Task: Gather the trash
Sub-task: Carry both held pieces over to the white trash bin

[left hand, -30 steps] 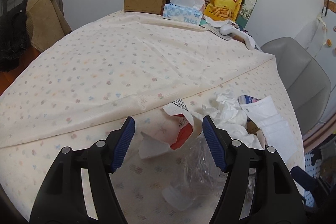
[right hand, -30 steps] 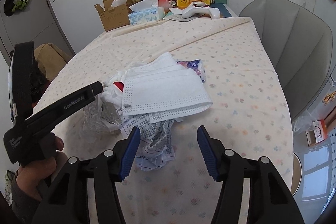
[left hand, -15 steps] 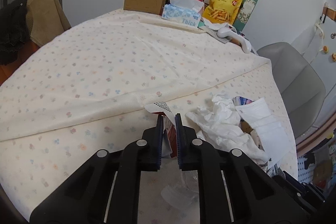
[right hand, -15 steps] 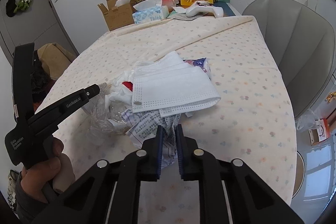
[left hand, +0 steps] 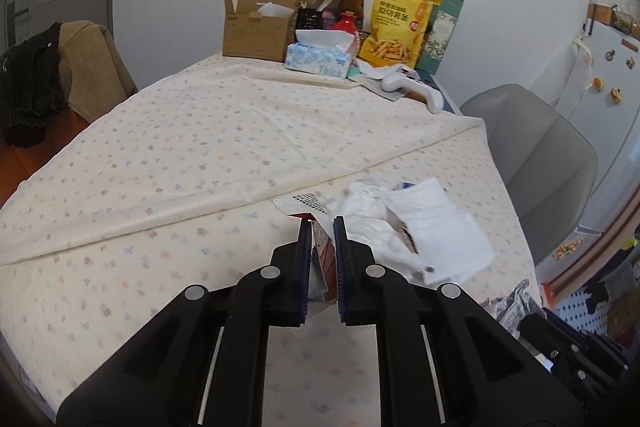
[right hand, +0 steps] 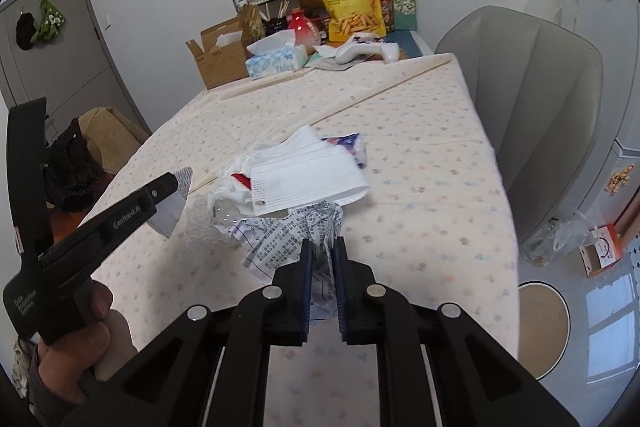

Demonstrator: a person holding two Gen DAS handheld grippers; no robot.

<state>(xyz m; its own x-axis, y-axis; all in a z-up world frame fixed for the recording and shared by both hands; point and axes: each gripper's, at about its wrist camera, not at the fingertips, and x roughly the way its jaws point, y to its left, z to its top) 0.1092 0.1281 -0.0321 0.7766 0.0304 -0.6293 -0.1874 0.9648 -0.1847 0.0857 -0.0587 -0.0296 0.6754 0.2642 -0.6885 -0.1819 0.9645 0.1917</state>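
My left gripper (left hand: 322, 227) is clenched on the red-and-white wrapper (left hand: 316, 223), my right gripper (right hand: 321, 247) on the printed leaflet (right hand: 292, 239). Both scraps belong to the trash pile (right hand: 280, 187) mid-table. I'd lift slowly and straight so neither tears or drags the face mask (right hand: 308, 179).

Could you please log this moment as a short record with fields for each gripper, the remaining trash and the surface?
left gripper: shut on red-and-white wrapper
right gripper: shut on printed paper
still on table: white face mask, crumpled tissue, clear plastic
surface: floral tablecloth
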